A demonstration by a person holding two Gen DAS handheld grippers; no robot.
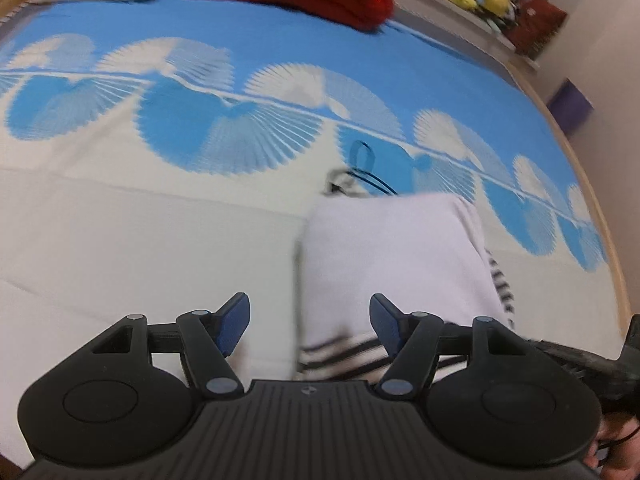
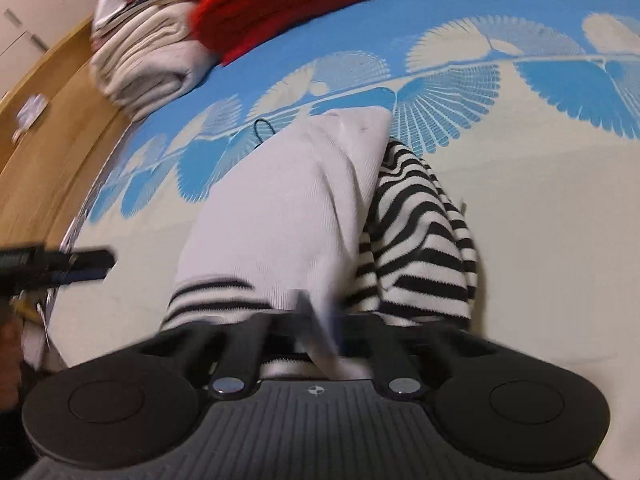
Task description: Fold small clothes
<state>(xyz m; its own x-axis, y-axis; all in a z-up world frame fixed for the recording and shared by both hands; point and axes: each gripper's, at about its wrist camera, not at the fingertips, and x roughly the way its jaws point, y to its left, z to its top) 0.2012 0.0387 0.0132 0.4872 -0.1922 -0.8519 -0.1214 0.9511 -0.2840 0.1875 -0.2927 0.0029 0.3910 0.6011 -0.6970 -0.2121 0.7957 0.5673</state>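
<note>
Striped garment (image 2: 420, 240) on blue-and-white bedspread (image 1: 160, 220)

My right gripper (image 2: 320, 328) sits low in the view with its jaws pinched together on a white fold of the small garment (image 2: 280, 208), a white piece with black-and-white striped parts bunched to its right and at its hem. The garment lies on a bedspread (image 2: 540, 200), cream near me, blue with pale fan shapes farther off. At the far edge I see a red knit (image 2: 288, 0) beside a stack of folded pale cloth (image 2: 140, 68). The left gripper (image 2: 60, 266) pokes in from the left edge, blurred.
</note>
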